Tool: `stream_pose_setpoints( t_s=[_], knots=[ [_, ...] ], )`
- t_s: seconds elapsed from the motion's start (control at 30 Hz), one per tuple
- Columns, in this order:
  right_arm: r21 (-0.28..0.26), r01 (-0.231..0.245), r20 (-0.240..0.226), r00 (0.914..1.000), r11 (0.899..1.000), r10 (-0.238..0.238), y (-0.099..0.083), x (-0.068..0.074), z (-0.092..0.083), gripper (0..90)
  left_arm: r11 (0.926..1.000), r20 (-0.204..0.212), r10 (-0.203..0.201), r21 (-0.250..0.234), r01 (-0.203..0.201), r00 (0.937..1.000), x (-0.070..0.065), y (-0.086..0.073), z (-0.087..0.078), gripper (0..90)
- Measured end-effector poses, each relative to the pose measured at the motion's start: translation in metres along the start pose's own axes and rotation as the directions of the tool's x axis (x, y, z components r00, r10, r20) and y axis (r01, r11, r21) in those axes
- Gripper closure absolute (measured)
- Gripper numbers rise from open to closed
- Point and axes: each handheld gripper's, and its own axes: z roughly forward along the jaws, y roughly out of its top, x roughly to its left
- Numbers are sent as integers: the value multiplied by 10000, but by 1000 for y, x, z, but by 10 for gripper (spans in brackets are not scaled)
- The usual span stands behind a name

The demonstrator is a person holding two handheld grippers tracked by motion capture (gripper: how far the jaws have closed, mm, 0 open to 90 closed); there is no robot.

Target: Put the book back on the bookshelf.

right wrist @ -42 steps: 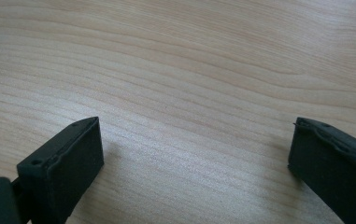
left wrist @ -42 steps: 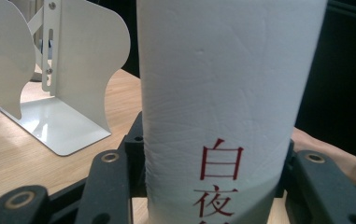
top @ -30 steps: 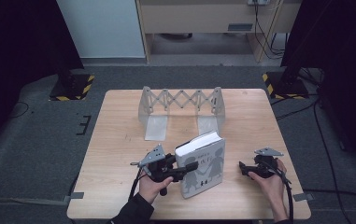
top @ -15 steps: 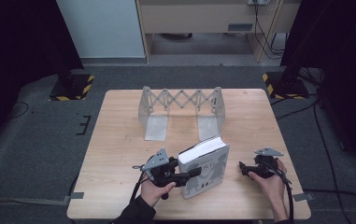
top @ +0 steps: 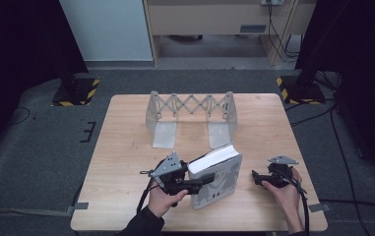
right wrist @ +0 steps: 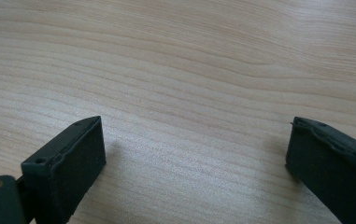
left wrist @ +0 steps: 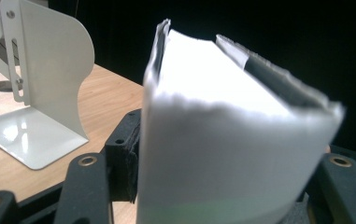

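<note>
step: you're standing the book [top: 217, 174] up on edge; looks headed for the expanding metal bookend rack [top: 190, 115] further back.
left gripper [top: 198, 183]: jaws have just been opening, book sits between them, pads look slack on the covers.
right gripper [right wrist: 194, 158]: wide, nothing in it, over bare table [top: 126, 147].
book location: front-centre, tilted, well short of the rack.
tip: re-clamp low near the spine before you lift; bring the right in to steady the far cover.
writing: cover print too blurred to read.
</note>
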Motion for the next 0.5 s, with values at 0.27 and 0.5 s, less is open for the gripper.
stream_pose_setpoints(
  t_s=[0.27, 0.5],
  knots=[
    [9, -80, 3, 10000, 10000, 80, 0, 1, 0, 49, 9999, -58, 36, 134, -35, 10000, -2, 14, 13, 383],
    [16, -112, 10, 9999, 9999, 112, 0, 1, 0, 49, 9998, -97, -11, 197, 13, 10000, 0, 17, 15, 366]
  ],
)
